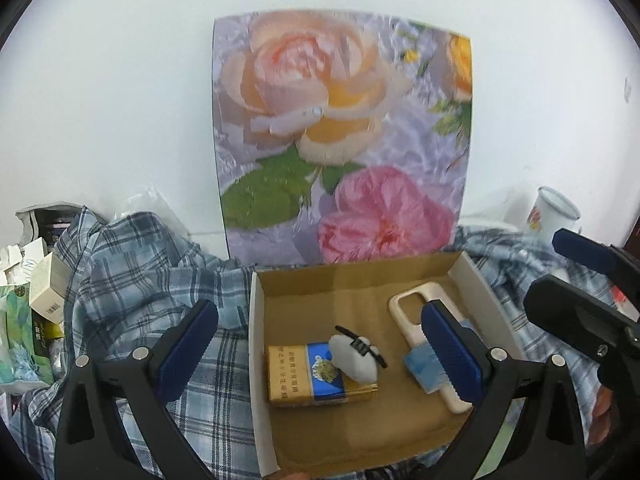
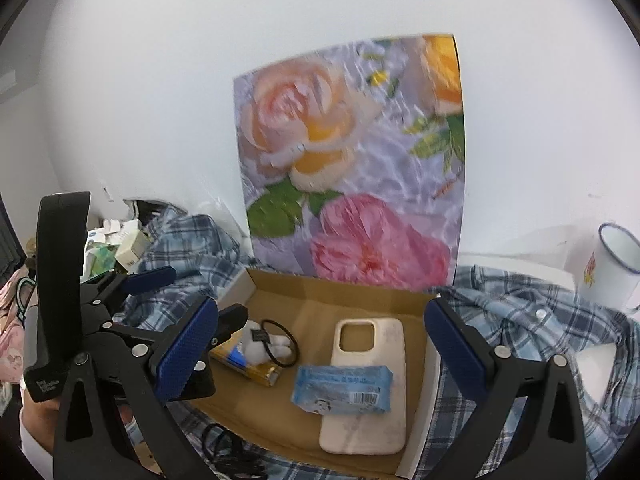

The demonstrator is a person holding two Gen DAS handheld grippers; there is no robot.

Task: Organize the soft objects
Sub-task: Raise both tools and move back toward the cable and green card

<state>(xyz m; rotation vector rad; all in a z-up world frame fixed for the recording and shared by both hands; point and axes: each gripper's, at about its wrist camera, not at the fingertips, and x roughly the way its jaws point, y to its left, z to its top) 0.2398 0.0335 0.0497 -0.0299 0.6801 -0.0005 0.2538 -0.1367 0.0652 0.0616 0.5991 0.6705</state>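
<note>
Tissue pack lies on a phone case inside the cardboard box (plush toy alongside), as left gripper and right gripper hover, jaws apart.

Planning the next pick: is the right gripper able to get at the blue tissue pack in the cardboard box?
Probably yes: the right gripper is open, and the blue plastic tissue pack lies uncovered atop the cream phone case, nothing above it.
</note>
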